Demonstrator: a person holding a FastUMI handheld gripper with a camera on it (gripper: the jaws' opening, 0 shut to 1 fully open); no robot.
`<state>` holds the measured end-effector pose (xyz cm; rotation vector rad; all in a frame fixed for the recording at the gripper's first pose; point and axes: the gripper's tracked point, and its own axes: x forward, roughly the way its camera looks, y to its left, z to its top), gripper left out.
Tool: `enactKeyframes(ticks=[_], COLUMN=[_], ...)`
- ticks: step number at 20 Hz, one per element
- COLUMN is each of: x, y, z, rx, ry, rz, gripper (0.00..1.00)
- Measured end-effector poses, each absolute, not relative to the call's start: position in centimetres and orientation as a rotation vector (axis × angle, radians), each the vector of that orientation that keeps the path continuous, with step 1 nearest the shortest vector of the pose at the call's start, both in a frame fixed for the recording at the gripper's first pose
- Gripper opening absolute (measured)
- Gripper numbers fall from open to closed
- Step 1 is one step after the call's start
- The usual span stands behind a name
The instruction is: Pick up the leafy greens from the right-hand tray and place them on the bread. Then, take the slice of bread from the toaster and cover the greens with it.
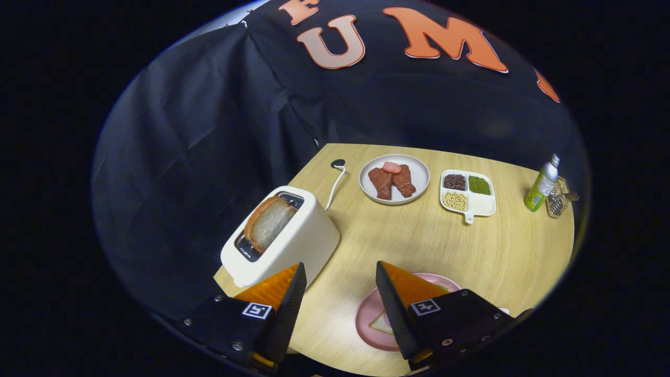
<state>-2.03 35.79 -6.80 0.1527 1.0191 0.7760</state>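
My gripper (340, 269) is open above the wooden table (471, 251), with nothing between its fingers. A white toaster (285, 243) stands just ahead of the left finger, and a slice of bread (268, 222) sticks up out of its slot. Under the right finger lies a pink plate (369, 319); a pale corner of bread (381, 324) shows on it, and a thin green edge that may be the greens peeks out by the finger's tip. The finger hides the rest of the plate.
Beyond the fingers, a round white plate (419, 178) holds brown meat pieces, with a divided white tray (482, 204) of beans and grains to its right. A green bottle (542, 186) and a glass jar (557, 199) stand at the table's far right edge. The toaster's cord (335, 183) runs back.
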Motion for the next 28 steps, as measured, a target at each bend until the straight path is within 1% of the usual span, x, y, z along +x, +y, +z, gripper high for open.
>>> enactKeyframes(ticks=[6,11,18,21,22,28], x=[-1.7,-2.4,-1.8,-1.5,-1.7,-2.7], y=[40.9,45.0,47.7,48.3,48.5,49.9], z=[-3.3,-2.5,-4.0,-5.1,-5.3,-6.9], rx=[0.167,0.156,0.127,0.085,0.071,0.052], ry=[1.012,1.038,1.130,1.159,1.168,1.251], rz=[0.831,0.880,0.827,0.786,0.784,0.775], gripper=[0.81,0.82,0.82,0.77,0.77,0.65])
